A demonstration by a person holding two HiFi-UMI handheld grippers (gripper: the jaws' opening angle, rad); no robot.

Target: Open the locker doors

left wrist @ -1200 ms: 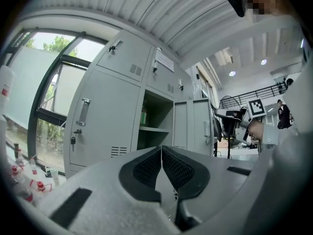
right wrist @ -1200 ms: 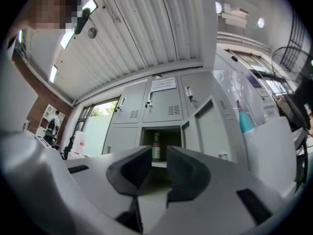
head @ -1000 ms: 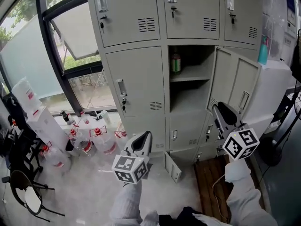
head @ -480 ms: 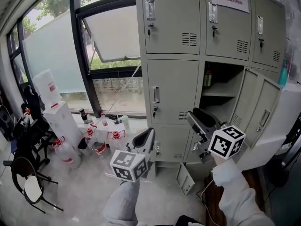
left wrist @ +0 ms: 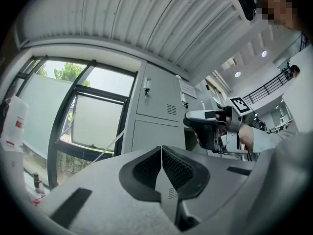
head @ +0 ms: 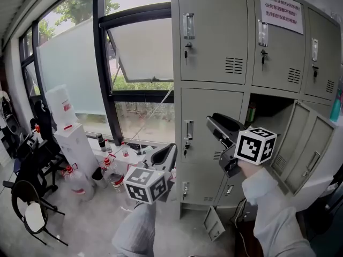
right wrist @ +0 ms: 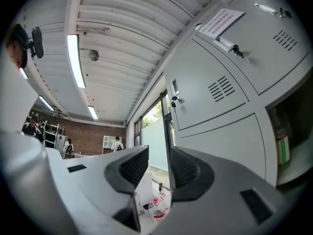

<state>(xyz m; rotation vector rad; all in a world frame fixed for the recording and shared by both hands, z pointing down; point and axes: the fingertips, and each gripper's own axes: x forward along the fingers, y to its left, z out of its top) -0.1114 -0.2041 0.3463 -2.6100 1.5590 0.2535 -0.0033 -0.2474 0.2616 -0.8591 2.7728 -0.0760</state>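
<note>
Right now the person is facing a bank of grey lockers [head: 214, 47] and is holding both grippers up in the air before it. The left gripper [head: 166, 154] is hovering low, in front of the bottom of the left-hand column. Its fingers [left wrist: 146, 168] are pressing flat against each other with nothing between them.

The right gripper [head: 217, 125] is hovering higher, in front of the right edge of the closed middle door [head: 203, 103]. It is sitting near that door's handle [head: 188, 130] but clear of it. In the right gripper view it is pointing along the locker fronts toward the window [head: 142, 52]. Its fingers [right wrist: 133, 166] are standing apart with only air between them, and they have just been opening.

As for the doors, the top-row doors [head: 211, 31] are all sitting shut, and a paper notice [head: 281, 10] is hanging on the second of them. In the middle row, the open door [head: 308, 143] is hanging out to the right. It is baring a compartment where a bottle [right wrist: 282, 148] is standing on a shelf. Lower down, a small bottom door [head: 214, 224] is hanging ajar close to the floor.

To the left of the lockers, water jugs [head: 115, 178] are sitting on the floor under the window. A chair [head: 29, 213] is standing at the far left.
</note>
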